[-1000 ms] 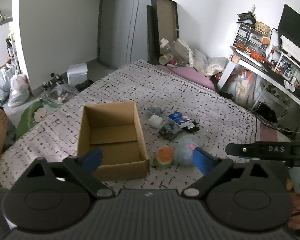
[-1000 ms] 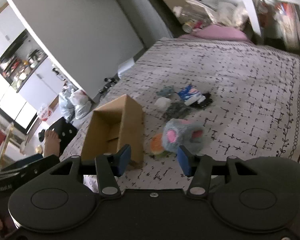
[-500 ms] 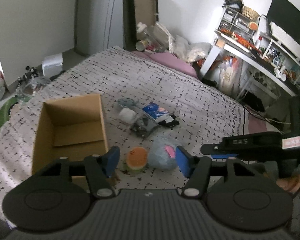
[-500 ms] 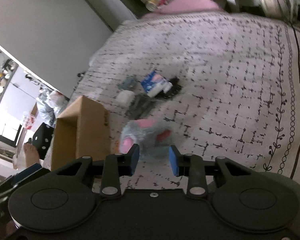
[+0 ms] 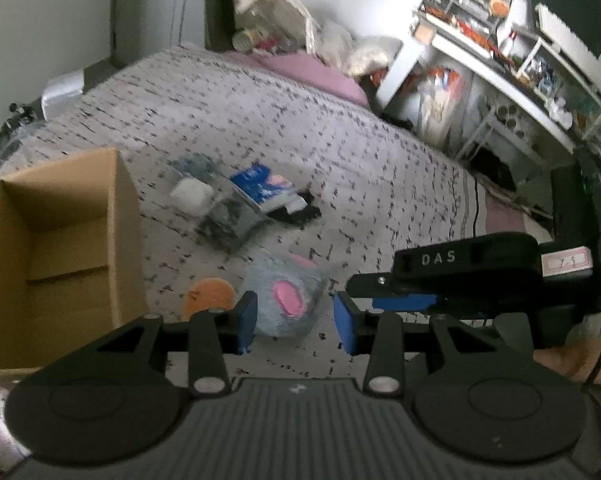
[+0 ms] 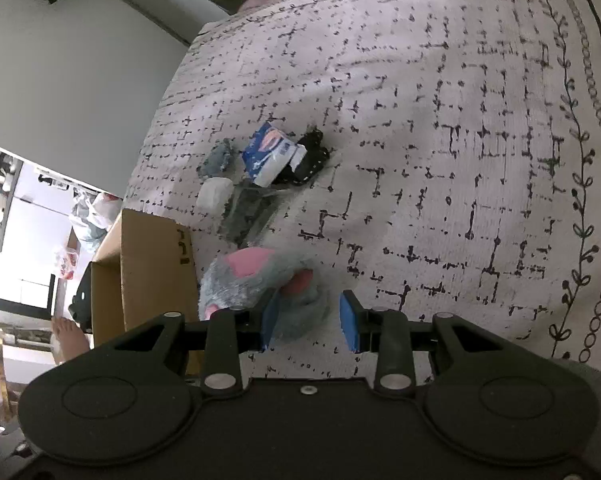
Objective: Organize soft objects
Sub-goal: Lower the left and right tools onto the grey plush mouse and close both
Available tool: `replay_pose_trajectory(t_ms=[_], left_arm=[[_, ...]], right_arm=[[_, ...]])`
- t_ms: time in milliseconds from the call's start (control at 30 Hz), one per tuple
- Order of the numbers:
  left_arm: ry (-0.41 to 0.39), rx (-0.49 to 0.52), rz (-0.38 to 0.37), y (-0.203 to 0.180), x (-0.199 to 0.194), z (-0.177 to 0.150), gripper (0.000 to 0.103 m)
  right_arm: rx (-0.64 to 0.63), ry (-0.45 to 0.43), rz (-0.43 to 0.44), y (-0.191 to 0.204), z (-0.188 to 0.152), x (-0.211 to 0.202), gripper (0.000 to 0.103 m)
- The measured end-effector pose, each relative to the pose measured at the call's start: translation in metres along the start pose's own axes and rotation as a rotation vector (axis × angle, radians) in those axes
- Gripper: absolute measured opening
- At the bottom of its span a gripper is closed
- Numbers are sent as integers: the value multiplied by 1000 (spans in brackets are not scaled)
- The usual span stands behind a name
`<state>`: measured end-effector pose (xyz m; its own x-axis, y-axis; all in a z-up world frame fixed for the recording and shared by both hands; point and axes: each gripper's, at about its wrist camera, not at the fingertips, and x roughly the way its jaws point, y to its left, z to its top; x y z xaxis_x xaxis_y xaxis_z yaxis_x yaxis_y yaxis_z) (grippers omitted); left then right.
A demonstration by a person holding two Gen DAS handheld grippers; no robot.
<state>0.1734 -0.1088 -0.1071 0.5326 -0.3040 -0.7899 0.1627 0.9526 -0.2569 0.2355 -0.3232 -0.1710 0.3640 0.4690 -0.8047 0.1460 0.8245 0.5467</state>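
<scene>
hovering over the patterned bedspread [image 6: 460, 160], left gripper [image 5: 296, 326] with jaws just narrowing, unclenched, grey plush toy [image 5: 286, 300] beyond them untouched, right gripper [image 6: 308, 322] parted above same toy, open cardboard box [image 5: 60, 248] at nine o'clock, small packets [image 5: 260, 194] at twelve

Black hand-held gripper [image 5: 296, 322] with blue pads, silver screws, "DAS" lettering
</scene>
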Motion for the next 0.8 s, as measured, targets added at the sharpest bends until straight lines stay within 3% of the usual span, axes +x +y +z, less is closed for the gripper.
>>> replay_pose_trajectory(t_ms=[267, 567, 800], left_arm=[[77, 1, 15, -6, 40, 0, 41], [85, 53, 131, -7, 64, 8, 45], [89, 37, 190, 2, 78, 15, 48]], right_arm=[[43, 22, 26, -9, 6, 13, 39], [97, 31, 42, -19, 11, 24, 41], [112, 50, 64, -20, 17, 38, 41]])
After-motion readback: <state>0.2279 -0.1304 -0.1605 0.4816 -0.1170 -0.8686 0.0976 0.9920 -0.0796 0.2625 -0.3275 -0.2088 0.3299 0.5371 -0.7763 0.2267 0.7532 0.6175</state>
